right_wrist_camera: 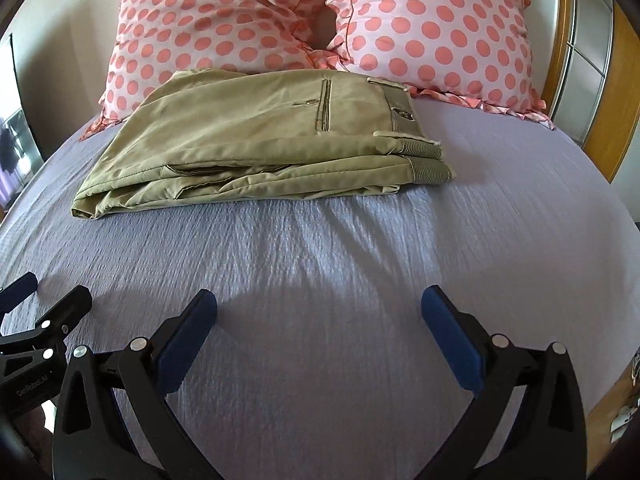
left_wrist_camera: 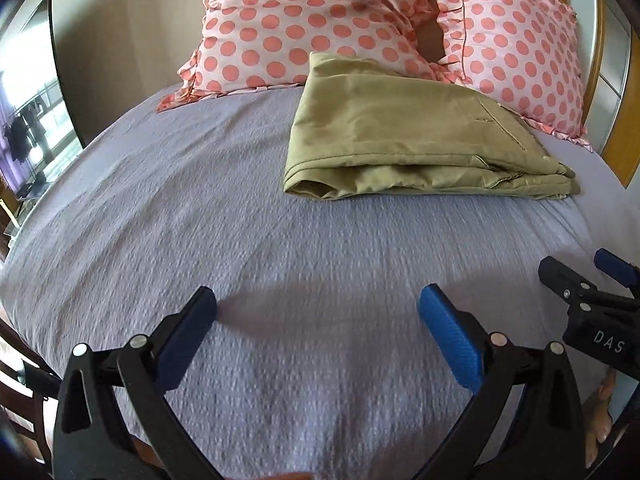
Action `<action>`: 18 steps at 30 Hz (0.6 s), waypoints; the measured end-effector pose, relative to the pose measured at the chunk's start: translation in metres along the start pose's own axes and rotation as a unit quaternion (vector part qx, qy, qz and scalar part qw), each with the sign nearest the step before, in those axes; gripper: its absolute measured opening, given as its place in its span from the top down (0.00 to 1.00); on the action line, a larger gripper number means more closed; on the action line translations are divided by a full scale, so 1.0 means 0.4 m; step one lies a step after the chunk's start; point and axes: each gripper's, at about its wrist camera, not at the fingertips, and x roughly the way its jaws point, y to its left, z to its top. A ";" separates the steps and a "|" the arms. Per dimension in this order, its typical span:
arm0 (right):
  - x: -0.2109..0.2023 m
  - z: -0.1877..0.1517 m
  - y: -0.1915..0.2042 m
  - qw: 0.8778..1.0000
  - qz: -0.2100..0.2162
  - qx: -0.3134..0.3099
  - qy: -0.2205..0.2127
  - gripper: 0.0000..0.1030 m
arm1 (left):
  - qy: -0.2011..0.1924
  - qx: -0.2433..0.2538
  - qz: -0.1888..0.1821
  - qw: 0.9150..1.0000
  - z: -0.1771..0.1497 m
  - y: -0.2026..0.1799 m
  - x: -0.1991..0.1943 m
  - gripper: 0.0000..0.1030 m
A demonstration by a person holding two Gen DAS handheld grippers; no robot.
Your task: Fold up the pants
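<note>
Both tongs point(left_wrist_camera: 318, 308) point(right_wrist_camera: 319, 308) wide open, seemingly empty.

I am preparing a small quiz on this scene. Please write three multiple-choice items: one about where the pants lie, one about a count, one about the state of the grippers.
1. Where do the khaki pants lie?
A. On the floor
B. On the bedsheet, just before the pillows
C. Held in a gripper

2. How many dotted pillows are there?
A. One
B. Two
C. Four

3. How are the left gripper and right gripper?
A. Both open, holding nothing
B. Both shut on the pants
C. One open, one shut

Key: 1 B, the folded bundle rests on the sheet; 2 B, two pillows stand side by side; 3 A, each gripper's fingers stand wide apart over bare sheet.
</note>
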 end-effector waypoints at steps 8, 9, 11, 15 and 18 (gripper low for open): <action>0.001 0.000 0.000 1.000 -0.002 0.003 -0.001 0.01 | 0.005 -0.002 0.000 1.000 0.002 -0.002 0.000 0.02; 0.002 0.000 -0.002 1.000 -0.002 0.003 -0.002 0.01 | 0.005 -0.002 0.000 1.000 0.002 -0.002 0.000 0.02; 0.001 0.000 -0.001 1.000 -0.003 0.004 -0.002 0.01 | 0.005 -0.002 0.000 1.000 0.002 -0.002 0.000 0.02; 0.001 0.000 -0.002 1.000 -0.003 0.004 -0.002 0.01 | 0.004 -0.002 0.000 1.000 0.002 -0.002 0.001 0.02; 0.000 0.000 -0.002 1.000 -0.002 0.003 -0.002 0.01 | 0.004 -0.002 0.000 1.000 0.002 -0.002 0.001 0.02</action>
